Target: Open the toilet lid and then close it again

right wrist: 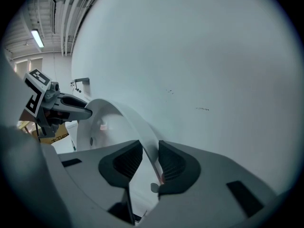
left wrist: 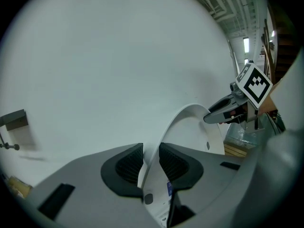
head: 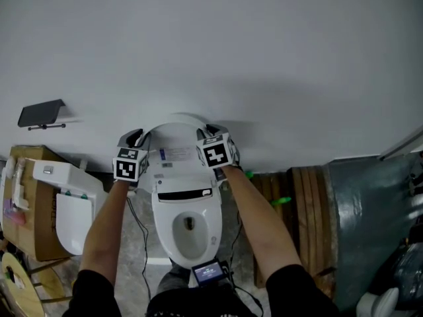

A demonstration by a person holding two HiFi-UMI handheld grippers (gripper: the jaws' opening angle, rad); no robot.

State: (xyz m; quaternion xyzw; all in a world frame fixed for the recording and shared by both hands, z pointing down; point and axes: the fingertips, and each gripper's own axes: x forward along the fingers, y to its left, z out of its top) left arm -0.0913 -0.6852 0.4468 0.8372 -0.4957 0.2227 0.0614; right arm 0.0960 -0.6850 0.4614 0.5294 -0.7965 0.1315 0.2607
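The white toilet lid stands raised, close to upright before the white wall, above the open seat and bowl. My left gripper is on the lid's left edge and my right gripper on its right edge. In the left gripper view the lid's rim runs between the black pads of the left gripper, which close on it; the right gripper shows across the lid. In the right gripper view the right gripper pinches the lid's rim, with the left gripper opposite.
A white toilet unit rests against a cardboard box at the left. Wooden pallets and a grey covered bulk stand at the right. A black shelf hangs on the wall. A small device sits at the person's waist.
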